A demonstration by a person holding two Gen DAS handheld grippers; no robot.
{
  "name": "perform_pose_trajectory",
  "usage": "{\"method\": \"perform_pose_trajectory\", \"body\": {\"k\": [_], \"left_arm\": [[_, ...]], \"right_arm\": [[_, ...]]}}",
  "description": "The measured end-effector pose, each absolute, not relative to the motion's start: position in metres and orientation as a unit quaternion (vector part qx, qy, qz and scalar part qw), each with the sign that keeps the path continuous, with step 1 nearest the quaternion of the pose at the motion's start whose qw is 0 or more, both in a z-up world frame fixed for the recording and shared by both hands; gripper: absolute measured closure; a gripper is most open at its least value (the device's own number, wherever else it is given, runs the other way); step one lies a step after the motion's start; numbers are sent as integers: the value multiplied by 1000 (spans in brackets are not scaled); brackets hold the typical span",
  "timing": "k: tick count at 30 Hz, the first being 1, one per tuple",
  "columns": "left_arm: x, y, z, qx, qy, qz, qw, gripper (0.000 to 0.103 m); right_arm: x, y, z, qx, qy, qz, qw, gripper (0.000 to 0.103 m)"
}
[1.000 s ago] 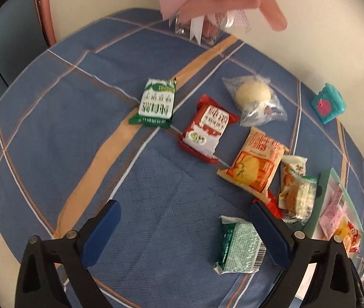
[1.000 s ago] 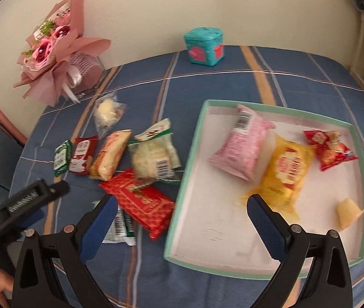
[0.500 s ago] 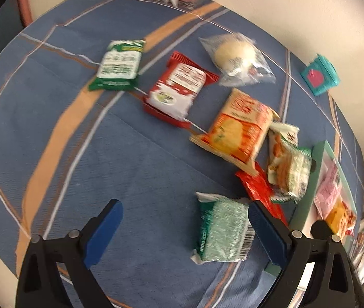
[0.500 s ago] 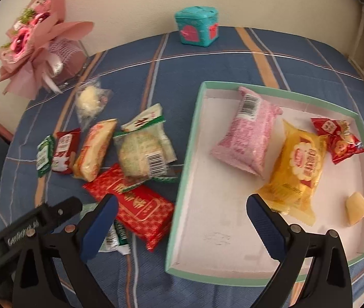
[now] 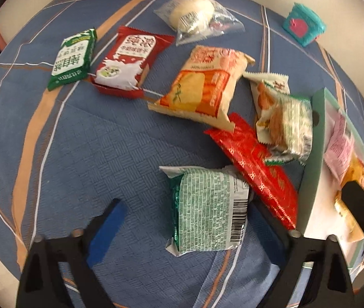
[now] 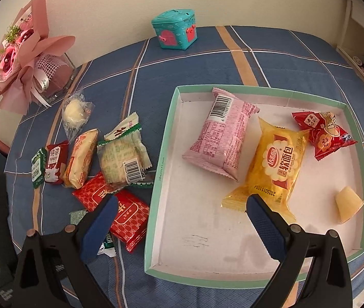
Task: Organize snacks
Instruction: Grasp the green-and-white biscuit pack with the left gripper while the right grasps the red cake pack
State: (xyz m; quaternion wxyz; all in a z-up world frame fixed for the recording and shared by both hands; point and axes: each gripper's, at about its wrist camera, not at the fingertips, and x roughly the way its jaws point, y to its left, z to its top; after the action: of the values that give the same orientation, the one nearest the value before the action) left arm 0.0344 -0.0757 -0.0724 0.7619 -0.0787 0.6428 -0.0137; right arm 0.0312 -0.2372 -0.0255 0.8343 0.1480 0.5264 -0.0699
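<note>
Our left hand-held gripper (image 5: 184, 220) hangs over the green-and-white snack pack (image 5: 207, 210). Its jaws have just been closing, yet they remain wide with the pack between them, the left pad apart from it, the right one close beside it; nothing is gripped. The pack lies on the tabletop just beside the tray (image 5: 312, 169), its far corner against the red packet (image 5: 256, 166). To do this well, we centre the pads across the pack's short sides, squeeze gently so the contents don't get crushed, and lift clear of the red packet. Our right hand-held gripper (image 6: 182, 218) waits open and empty above the tray's near edge.
</note>
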Motion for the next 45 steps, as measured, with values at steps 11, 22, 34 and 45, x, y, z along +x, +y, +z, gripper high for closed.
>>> {"method": "perform_pose_trajectory", "body": {"k": [11, 22, 34, 45], "left_arm": [[36, -76, -66, -94, 630, -20, 771, 49], [37, -17, -54, -118, 614, 34, 780, 49], [35, 30, -50, -182, 604, 71, 773, 49], [36, 23, -51, -174, 605, 68, 774, 49]], "right_arm": [[36, -225, -25, 138, 524, -52, 839, 3], [46, -200, -27, 115, 527, 9, 842, 31], [59, -148, -44, 36, 555, 88, 826, 42], [74, -160, -73, 66, 577, 76, 811, 42]]}}
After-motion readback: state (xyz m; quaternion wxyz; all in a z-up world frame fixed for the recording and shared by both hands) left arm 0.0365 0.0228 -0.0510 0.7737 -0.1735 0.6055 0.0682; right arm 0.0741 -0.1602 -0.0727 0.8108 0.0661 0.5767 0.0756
